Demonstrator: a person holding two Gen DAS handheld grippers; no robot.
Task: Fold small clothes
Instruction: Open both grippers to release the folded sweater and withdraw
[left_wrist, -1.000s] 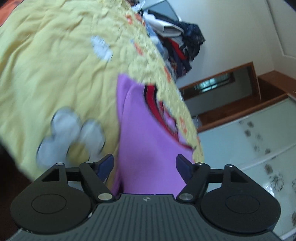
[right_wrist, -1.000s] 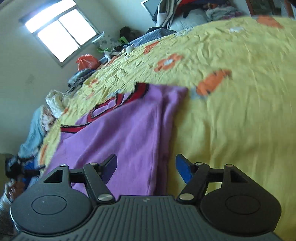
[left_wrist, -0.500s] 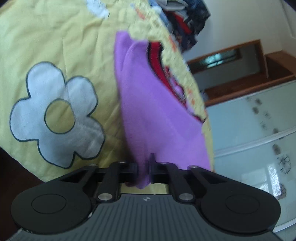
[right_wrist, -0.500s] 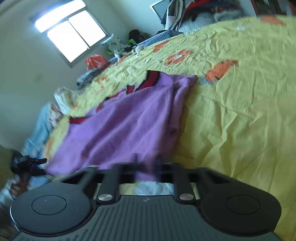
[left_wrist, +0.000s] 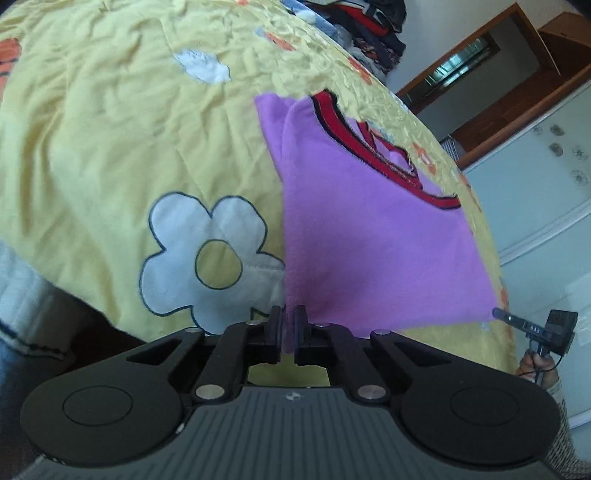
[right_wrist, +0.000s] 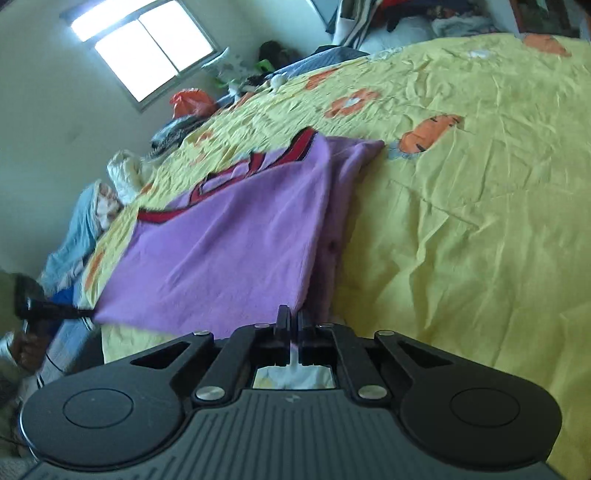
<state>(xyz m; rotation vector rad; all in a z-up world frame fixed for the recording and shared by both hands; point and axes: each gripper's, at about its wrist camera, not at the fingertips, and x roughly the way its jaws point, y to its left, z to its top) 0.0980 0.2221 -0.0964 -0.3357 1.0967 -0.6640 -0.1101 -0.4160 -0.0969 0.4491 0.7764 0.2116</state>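
So my left fingers (left_wrist: 289, 334) and right fingers (right_wrist: 290, 332) each pinch a bottom corner of the purple top (left_wrist: 369, 236); sides look tucked, final fold remains.

Fuzzy purple fleece garment (left_wrist: 369, 236), crinkled yellow cotton bedspread (left_wrist: 110, 129)
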